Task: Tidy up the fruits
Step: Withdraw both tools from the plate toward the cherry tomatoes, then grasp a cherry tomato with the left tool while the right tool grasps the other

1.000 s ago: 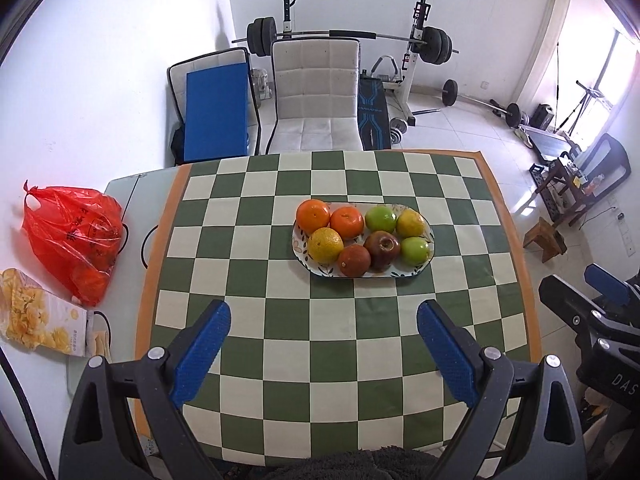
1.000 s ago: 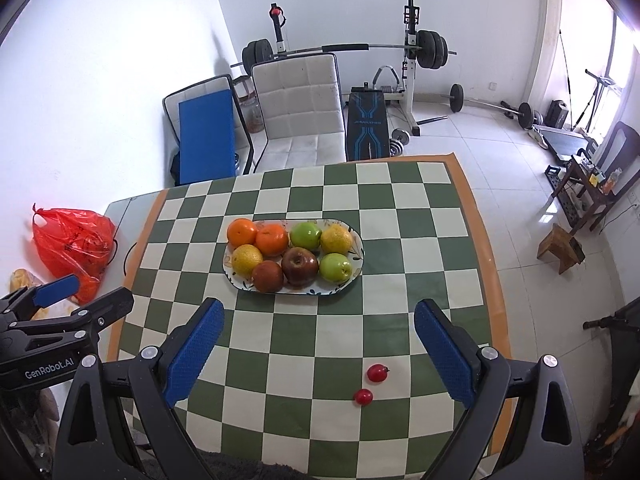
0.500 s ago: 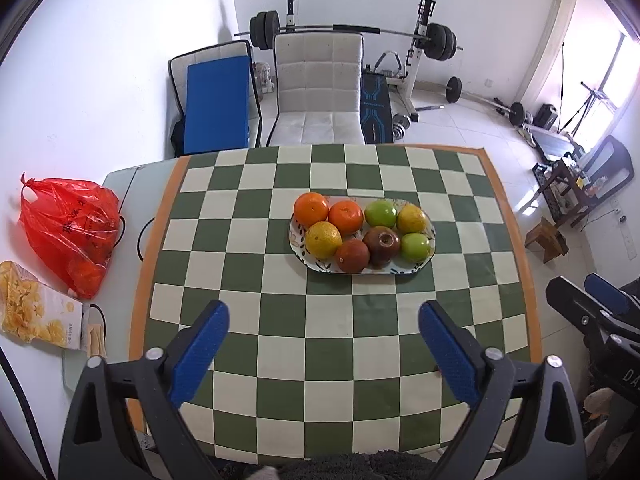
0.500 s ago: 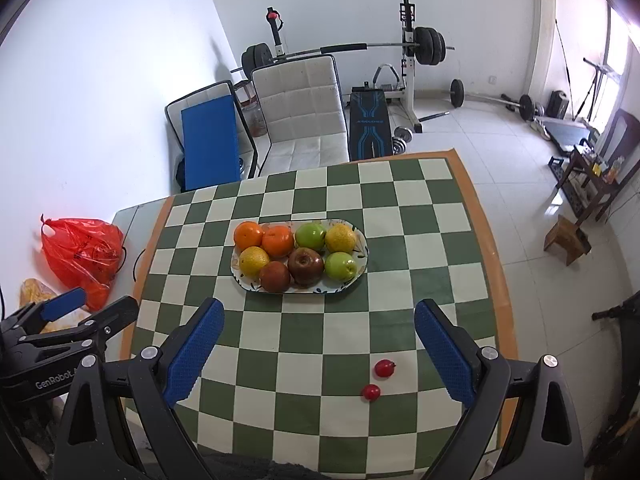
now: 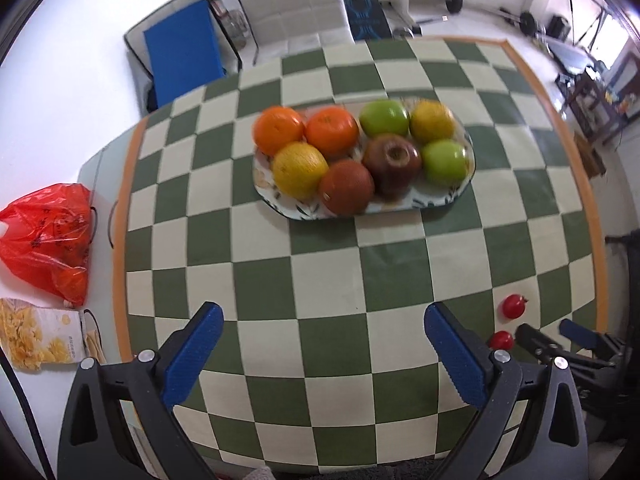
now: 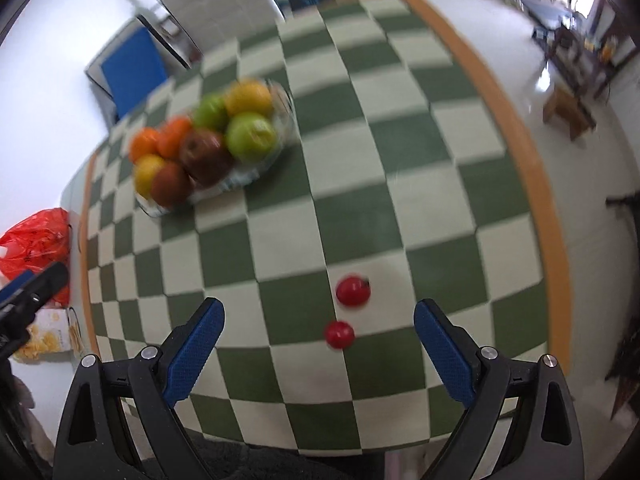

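step: reach for loose tomatoes | right gripper (image 6: 316, 336) jaws spread, just closing a little, empty; two small tomatoes (image 6: 339, 334) on the tablecloth just ahead, at 12 o'clock | left gripper (image 5: 320, 342) spread, empty | plate (image 5: 460, 192) full | next: lower, pinch nearer tomato softly

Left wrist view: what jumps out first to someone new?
The oval plate piled with oranges, green apples and darker fruit, sitting mid-table on the green-and-cream checkered cloth. Next, two small red fruits lying loose on the cloth near the right edge, well apart from the plate. At far left, off the cloth, a bright red plastic bag.
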Motion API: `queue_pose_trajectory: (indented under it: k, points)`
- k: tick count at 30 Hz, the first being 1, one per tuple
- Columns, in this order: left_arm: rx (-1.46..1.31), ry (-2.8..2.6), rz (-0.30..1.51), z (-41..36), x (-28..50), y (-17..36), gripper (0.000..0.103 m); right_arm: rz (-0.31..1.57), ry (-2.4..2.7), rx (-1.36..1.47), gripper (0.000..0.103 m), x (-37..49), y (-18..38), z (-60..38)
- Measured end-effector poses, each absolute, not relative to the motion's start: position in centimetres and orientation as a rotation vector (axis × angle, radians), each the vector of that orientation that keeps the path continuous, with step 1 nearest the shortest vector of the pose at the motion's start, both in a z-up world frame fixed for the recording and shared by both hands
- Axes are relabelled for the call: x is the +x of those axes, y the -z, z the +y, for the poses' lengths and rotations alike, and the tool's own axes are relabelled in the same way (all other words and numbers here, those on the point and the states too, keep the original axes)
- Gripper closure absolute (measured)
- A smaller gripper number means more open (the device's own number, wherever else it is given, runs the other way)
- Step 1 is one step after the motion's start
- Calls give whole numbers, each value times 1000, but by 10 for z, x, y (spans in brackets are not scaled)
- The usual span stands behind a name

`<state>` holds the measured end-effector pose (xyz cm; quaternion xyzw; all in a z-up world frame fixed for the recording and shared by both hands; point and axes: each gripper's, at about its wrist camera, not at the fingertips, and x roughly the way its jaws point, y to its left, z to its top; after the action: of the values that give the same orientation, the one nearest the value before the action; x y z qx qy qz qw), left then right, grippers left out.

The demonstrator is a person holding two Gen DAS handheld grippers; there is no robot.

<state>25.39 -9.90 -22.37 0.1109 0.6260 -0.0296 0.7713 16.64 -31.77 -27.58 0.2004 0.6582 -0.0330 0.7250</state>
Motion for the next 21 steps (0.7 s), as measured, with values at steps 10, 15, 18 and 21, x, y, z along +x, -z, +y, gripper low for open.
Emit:
queue_pose_trajectory:
  k: [10, 15, 18, 21]
  points:
    - [290, 111, 1507, -133, 259, 283, 0, 1587, 69, 448, 64, 153, 369, -299]
    - [271, 183, 1533, -160, 261, 293, 0, 1514, 77, 444, 73, 141, 353, -305]
    - [255, 271, 1559, -192, 262, 302, 0, 1462, 118, 475, 73, 126, 334, -331]
    - [263, 358, 1581, -226, 261, 315, 0, 1432, 174, 504, 73, 115, 324, -359]
